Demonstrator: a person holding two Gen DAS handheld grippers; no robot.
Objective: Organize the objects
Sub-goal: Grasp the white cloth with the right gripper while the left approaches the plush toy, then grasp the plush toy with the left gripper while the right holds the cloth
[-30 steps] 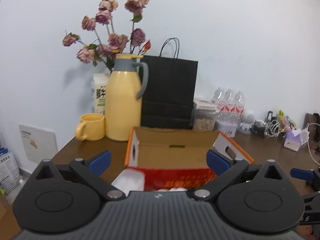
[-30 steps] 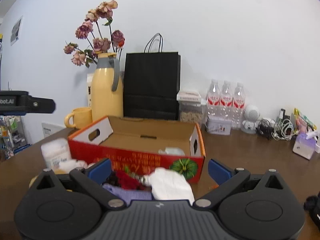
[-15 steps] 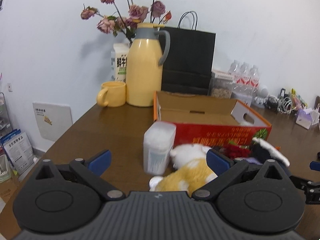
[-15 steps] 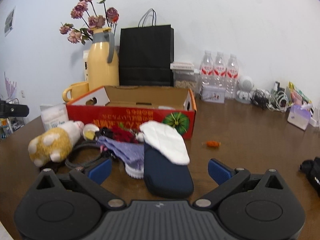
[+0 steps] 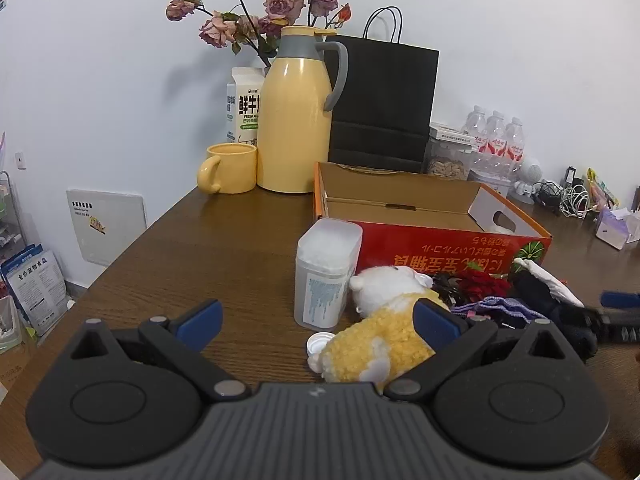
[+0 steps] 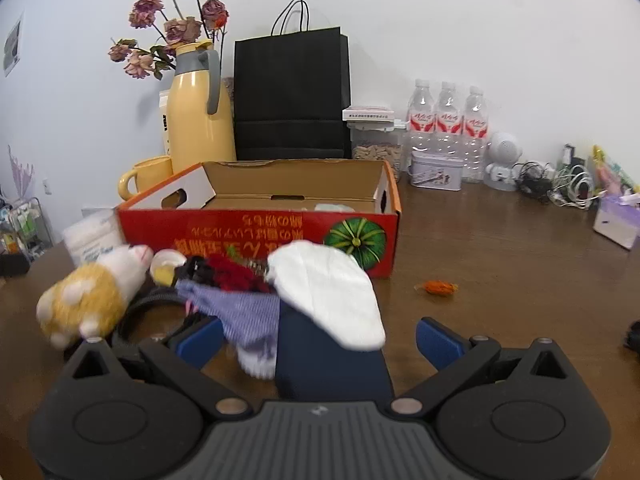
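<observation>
- Left wrist view: the left tongs (image 5: pixel 318 316) are spread wide above the worktop (image 5: pixel 200 248), holding nothing; the plush (image 5: pixel 384 320) lies partly between the blue tips, near the right one.
- A clear tub (image 5: pixel 326 272) stands upright just left of the plush, in front of the box (image 5: pixel 452 240), with a small white cap (image 5: pixel 318 346) near its base.
- Right wrist view: the right tongs (image 6: pixel 318 338) are also spread wide and empty, with a dark slipper (image 6: pixel 332 360) between the tips, a white cloth (image 6: pixel 328 284) on top of it and a purple cloth (image 6: pixel 244 312) at its left.
- The open box (image 6: pixel 260 232) sits just behind this pile; an orange wrapper (image 6: pixel 438 287) lies apart on the right.
</observation>
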